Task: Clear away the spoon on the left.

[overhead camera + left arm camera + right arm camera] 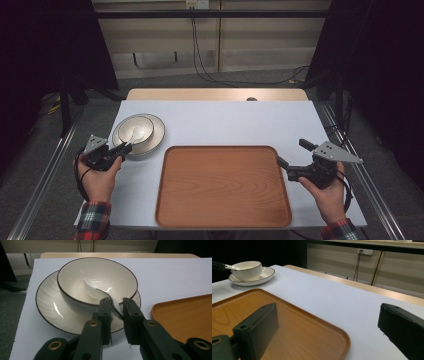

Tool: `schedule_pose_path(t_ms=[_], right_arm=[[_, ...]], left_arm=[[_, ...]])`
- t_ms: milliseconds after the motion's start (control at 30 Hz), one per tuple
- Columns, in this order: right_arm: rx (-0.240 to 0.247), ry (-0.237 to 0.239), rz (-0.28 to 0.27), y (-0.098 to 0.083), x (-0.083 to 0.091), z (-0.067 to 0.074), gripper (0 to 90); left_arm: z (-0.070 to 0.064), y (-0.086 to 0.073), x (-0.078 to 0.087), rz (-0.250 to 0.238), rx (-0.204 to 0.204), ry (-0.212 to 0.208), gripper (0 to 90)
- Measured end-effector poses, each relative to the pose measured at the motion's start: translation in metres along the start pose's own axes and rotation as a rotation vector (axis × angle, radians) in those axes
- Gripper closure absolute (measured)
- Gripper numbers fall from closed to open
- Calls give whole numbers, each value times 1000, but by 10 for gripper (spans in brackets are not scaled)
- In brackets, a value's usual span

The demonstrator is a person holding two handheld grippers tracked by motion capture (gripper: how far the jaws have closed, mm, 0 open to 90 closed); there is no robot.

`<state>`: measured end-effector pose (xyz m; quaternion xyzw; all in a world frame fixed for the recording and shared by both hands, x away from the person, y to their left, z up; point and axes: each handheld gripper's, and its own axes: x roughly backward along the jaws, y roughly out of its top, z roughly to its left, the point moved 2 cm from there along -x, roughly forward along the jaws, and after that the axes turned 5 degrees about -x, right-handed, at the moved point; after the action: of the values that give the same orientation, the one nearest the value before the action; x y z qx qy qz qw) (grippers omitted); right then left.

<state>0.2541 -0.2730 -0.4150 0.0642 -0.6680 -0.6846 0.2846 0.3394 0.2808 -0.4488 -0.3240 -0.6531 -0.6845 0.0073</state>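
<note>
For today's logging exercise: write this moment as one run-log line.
left tool: shut on spoon handle, in bowl on plate | right tool: open, over tray right edge | tray: bare

From my high view: white table top mid-frame, a strip of light wood desk edge along its far side. Grey floor beyond it and down both sides. Beige panelled wall across the top centre, wall socket at top edge, black cables hanging from it onto the floor. Dark curtains upper left and upper right. Metal rails run along the left and right edges. Lighting dim, even.
</note>
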Motion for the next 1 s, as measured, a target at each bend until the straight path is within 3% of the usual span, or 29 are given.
schedule_pose_path(t_ms=[233,633,867,1000], right_arm=[[-1,-2,0,0,0,0,27],[-2,1,-1,0,0,1,27],[0,7,3,-1,0,0,27],[1,10,2,-1,0,1,28]], left_arm=[[0,1,-1,-5,2,-17,855],[1,13,0,-39,2,-14,857],[4,25,-7,-104,41,-23,855],[6,31,-10,-119,44,-25,855]])
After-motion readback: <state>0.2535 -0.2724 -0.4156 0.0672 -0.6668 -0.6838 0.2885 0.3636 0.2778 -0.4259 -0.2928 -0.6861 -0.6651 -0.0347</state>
